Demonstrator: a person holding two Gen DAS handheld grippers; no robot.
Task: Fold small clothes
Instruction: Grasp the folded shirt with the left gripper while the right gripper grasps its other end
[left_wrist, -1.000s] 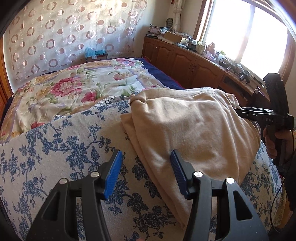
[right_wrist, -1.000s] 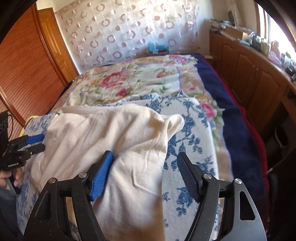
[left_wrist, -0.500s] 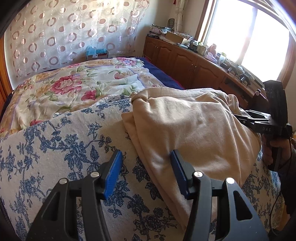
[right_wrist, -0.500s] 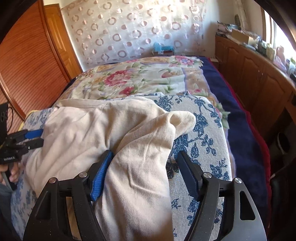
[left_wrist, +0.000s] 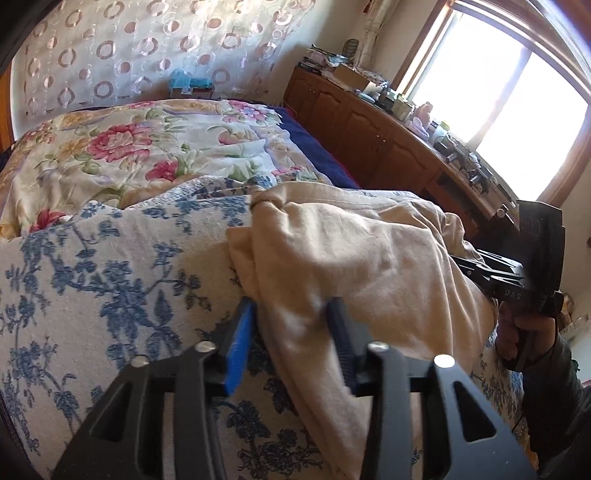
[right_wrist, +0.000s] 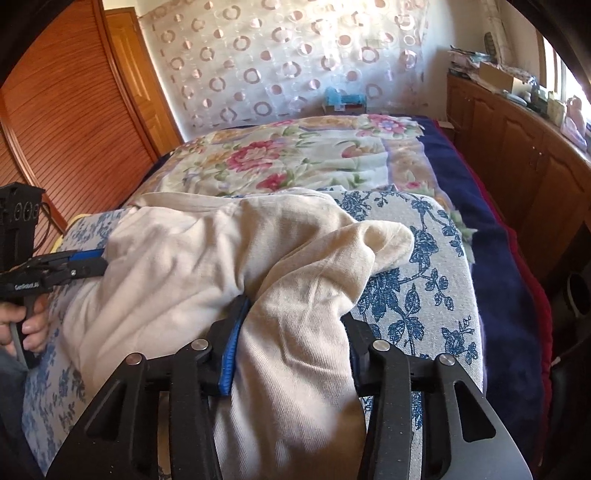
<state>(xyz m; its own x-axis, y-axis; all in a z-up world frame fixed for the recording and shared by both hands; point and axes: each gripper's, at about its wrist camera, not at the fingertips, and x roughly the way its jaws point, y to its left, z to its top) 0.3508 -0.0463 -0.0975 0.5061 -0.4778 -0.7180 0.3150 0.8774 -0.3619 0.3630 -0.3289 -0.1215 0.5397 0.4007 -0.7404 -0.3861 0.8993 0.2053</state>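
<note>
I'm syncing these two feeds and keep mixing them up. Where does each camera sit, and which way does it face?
Left wrist: on the left hand-held gripper, looking along the bed toward the window; its fingers straddle the cream garment; the right hand shows.
Right wrist: on the right hand-held gripper, looking toward the circle-print curtain and wooden door; its fingers flank a bunched garment fold; the left hand shows.
Shared: the garment, blue-floral cover, flowered quilt.

Your right gripper has its fingers closed around a bunched fold of the cream garment. The garment lies on the blue-flowered cover, with your left gripper at its far left edge.
</note>
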